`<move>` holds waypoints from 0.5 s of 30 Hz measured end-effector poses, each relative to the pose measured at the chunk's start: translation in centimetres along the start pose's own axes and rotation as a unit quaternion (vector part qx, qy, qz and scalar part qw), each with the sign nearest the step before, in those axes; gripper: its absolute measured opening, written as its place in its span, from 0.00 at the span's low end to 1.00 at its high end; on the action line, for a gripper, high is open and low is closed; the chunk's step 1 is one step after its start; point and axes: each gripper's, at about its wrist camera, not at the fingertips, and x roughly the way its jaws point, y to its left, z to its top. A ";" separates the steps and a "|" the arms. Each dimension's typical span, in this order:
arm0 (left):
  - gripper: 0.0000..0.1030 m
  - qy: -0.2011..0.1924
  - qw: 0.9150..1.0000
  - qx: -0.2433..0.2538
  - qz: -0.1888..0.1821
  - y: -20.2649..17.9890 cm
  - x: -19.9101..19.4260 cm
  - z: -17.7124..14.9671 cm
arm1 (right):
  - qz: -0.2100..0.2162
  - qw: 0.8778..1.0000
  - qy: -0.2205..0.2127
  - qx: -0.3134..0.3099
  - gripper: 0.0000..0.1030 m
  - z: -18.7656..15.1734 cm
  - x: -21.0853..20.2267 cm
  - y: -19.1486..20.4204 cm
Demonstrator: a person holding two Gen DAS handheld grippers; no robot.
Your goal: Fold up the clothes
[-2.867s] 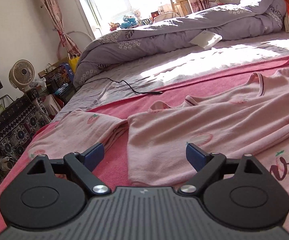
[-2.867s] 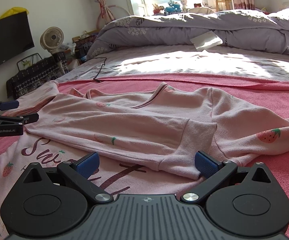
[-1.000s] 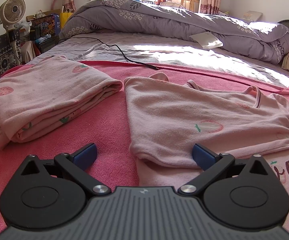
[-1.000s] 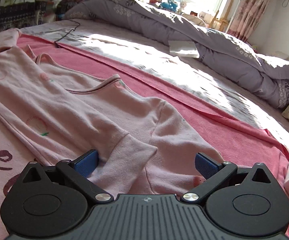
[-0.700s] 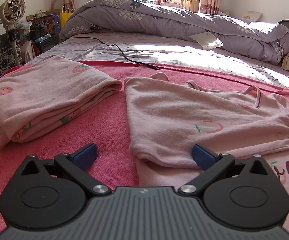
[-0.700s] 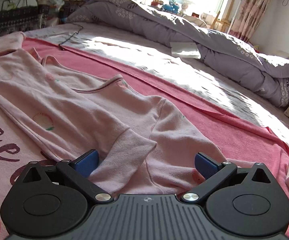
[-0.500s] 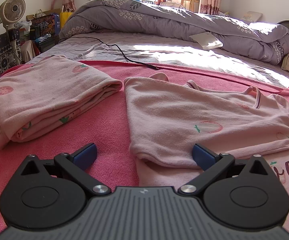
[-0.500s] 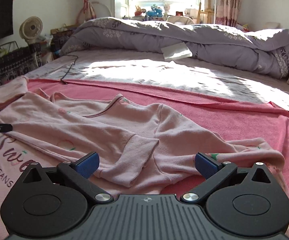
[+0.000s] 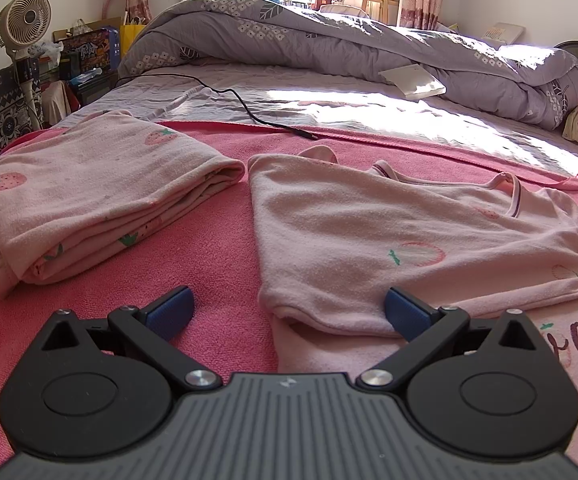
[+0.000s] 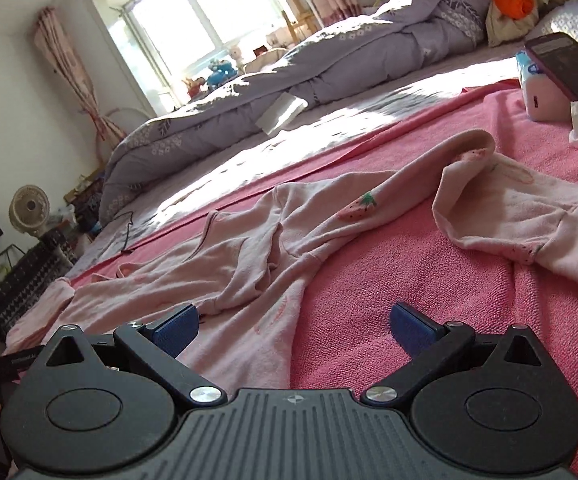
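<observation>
1. Pink pyjama top [image 9: 369, 232] lies spread on the pink blanket [image 9: 217, 264] over the bed, its near folded corner just ahead of my left claw [image 9: 287, 310], whose jaws stand wide apart and hold nothing.
2. My right claw [image 10: 293, 326] is also spread wide and empty; in its view the top's hem [image 10: 257, 320] touches the left fingertip and bare blanket lies before the other.
3. From the right wrist, the long sleeve [image 10: 389, 196] runs up and away to the right, arches, then drops back to a loose cuff [image 10: 561, 248] on the blanket.
4. Folded pink garment [image 9: 89, 196] with strawberry prints sits to the left of the top, a strip of bare blanket between them.
5. Black cable [image 9: 249, 108] trails across the grey sheet beyond the blanket's far edge, its plug end near the top's far corner.
6. Rumpled grey duvet [image 9: 329, 48] lines the far side of the bed, a white booklet [image 9: 413, 80] resting against it.
7. Tissue pack [image 10: 541, 92] with a dark phone [image 10: 569, 68] leaning on it stands at the right, beyond the sleeve.
8. Fan [image 9: 23, 20] and clutter stand off the bed's left edge.
9. Open room: bare blanket ahead of the right claw, up to the cuff.
</observation>
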 end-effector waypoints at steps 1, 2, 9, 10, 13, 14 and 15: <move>1.00 0.000 1.000 0.000 0.000 0.0 0.0 0.0 | 0.007 1.000 -0.005 0.022 0.95 0.2 -0.4 -0.5; 1.00 0.000 1.000 0.000 0.000 0.0 0.0 0.0 | 0.013 0.999 -0.009 0.043 0.90 0.3 -0.9 -1.1; 1.00 0.000 1.000 0.000 0.000 0.0 0.0 0.0 | -0.118 0.979 -0.105 0.131 0.71 -0.4 -7.7 -5.2; 1.00 0.000 1.000 0.000 0.000 0.0 0.0 0.0 | -0.133 0.975 -0.111 0.139 0.71 -0.4 -8.0 -5.8; 1.00 0.000 1.000 0.000 -0.001 0.1 0.0 0.0 | -0.163 0.965 -0.116 0.169 0.62 0.1 -7.8 -7.8; 1.00 0.000 1.000 0.000 -0.001 0.1 0.0 0.0 | -0.168 0.964 -0.118 0.171 0.60 0.5 -7.4 -7.9; 1.00 0.000 1.000 0.000 -0.001 0.1 0.0 0.0 | -0.177 0.962 -0.118 0.169 0.54 1.1 -6.5 -8.1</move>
